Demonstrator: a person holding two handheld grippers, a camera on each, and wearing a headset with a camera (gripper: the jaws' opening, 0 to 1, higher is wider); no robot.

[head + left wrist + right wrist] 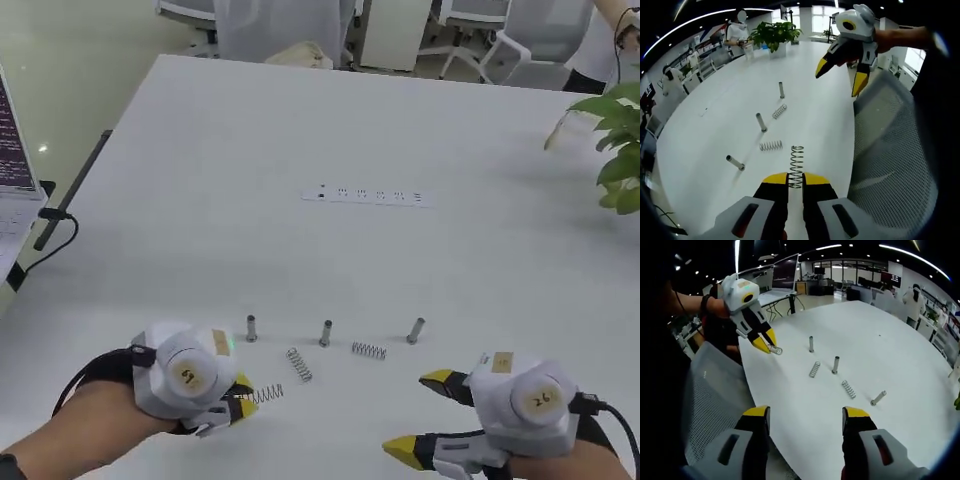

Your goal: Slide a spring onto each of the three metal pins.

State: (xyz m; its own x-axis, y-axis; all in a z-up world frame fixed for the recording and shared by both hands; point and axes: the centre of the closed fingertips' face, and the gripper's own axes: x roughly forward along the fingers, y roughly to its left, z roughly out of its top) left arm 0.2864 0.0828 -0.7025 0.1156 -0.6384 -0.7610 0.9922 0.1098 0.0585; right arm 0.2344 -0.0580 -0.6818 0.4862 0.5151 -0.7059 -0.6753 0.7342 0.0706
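Your table (pixel 300 130) is broad and white. A plant (pixel 620 150) leans in at its far right, and a power strip (pixel 367 196) lies flat beyond the middle.

Your right gripper (pixel 412 412) hovers over the near right edge. Its jaws are spread wide with nothing between them. Your left gripper (pixel 240 395) is low at the near left, jaws pinched together on the near end of a spring (pixel 265 394) that sticks out past the yellow tips towards the right. You cannot tell whether its free end touches the table.

Three pins stand in a row across the table in front of you: the left pin (pixel 252 327), the middle pin (pixel 326 333) and the right pin (pixel 416 330). All three are well apart from each other and none carries a spring.

A second spring (pixel 298 363) lies slantwise on the table, between the left and middle pins and a little nearer you. A third spring (pixel 368 350) lies crosswise between the middle and right pins, just in front of their line.
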